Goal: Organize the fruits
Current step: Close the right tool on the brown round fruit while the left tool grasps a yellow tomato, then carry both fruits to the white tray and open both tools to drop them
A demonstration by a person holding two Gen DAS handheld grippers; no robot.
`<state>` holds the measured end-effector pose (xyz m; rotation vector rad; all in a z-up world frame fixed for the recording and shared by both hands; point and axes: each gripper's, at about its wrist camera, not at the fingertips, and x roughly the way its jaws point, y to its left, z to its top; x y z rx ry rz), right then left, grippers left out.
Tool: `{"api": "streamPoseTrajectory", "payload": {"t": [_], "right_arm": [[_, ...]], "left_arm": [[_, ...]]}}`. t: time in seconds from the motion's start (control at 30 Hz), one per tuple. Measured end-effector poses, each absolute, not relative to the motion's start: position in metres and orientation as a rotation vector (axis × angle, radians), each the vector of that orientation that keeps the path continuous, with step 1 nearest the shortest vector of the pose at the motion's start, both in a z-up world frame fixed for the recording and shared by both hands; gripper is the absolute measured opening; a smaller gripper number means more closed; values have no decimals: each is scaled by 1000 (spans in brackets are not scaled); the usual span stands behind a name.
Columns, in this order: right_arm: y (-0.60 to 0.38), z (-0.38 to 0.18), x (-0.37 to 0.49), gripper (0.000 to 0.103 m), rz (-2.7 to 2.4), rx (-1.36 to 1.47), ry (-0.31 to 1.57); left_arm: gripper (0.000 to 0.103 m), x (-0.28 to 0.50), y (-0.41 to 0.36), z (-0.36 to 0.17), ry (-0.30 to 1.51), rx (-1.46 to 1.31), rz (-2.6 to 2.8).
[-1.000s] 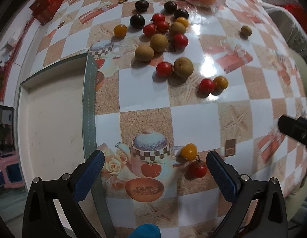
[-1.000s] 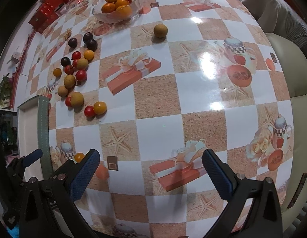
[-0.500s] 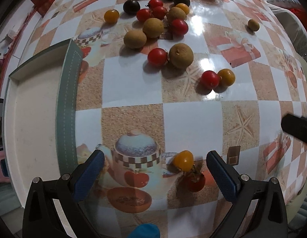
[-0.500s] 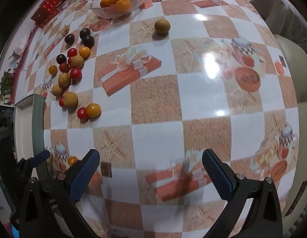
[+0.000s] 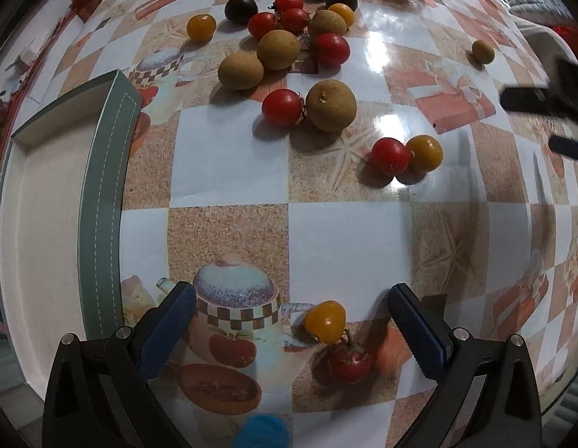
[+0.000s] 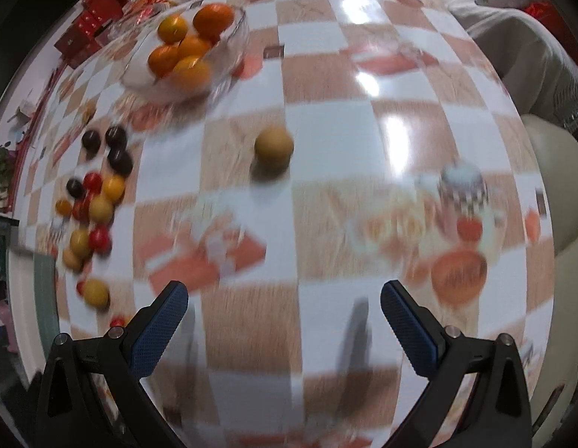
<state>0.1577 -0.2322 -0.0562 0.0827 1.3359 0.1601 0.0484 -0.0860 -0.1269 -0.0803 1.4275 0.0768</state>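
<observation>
**Fruit scattered on tabletop; both claws spread, empty**

Left to right, left wrist view. White tray (image 5: 46, 224) with green stitched rim at left edge of checkered tabletop (image 5: 229, 156), long axis running away from camera. Left claw (image 5: 289, 321) spread wide, pinching nothing. Between its fingers: yellow tomato (image 5: 325, 321) touching red stemmed tomato (image 5: 349, 364), stem end up toward the yellow one. Farther off: cluster of brown round fruits, red tomatoes and dark plums (image 5: 285, 33); red tomato (image 5: 282, 107) touching brown fruit (image 5: 331, 105), dimple end facing up; red-and-yellow pair (image 5: 405, 155) touching, right of those. Lone brown fruit (image 5: 482, 51) far right. Fruits near-round; no clear long axis.

Right wrist view, blurred. Right claw (image 6: 283, 321) spread, pinching nothing. Same cluster (image 6: 93, 216) at left; glass bowl (image 6: 229, 56) of oranges (image 6: 184, 54); lone brown fruit (image 6: 274, 146) centred ahead.

Against earlier frames: left claw lower and closer to the tomato pair, spread unchanged; right claw swung toward the lone brown fruit, bowl larger in view.
</observation>
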Motion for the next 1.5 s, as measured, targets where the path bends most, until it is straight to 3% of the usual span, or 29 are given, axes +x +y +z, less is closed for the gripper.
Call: {"api": "streamPoseTrajectory", "payload": {"t": [0.13, 0.23, 0.37, 0.47, 0.53, 0.67, 0.97, 1.5], "right_arm": [[-226, -58, 181, 103, 171, 43, 1297], [-220, -58, 196, 97, 182, 19, 1269], [-211, -65, 210, 77, 206, -6, 1265], [-205, -64, 211, 72, 215, -45, 1237], [-203, -64, 210, 63, 223, -70, 1221], [-193, -62, 215, 27, 244, -110, 1195], [-206, -59, 196, 27, 278, -32, 1218], [-224, -43, 111, 27, 284, 115, 1287]], "left_arm": [[103, 50, -84, -128, 1407, -71, 94], [103, 51, -74, -126, 1405, -46, 115], [103, 56, -73, -114, 1409, -98, 100], [98, 53, -75, -111, 1399, -108, 107], [88, 49, -77, -107, 1381, -95, 111], [72, 48, -80, -101, 1363, -95, 97], [18, 40, -74, -87, 1348, -136, 44], [18, 33, -30, -77, 1352, -149, -13]]}}
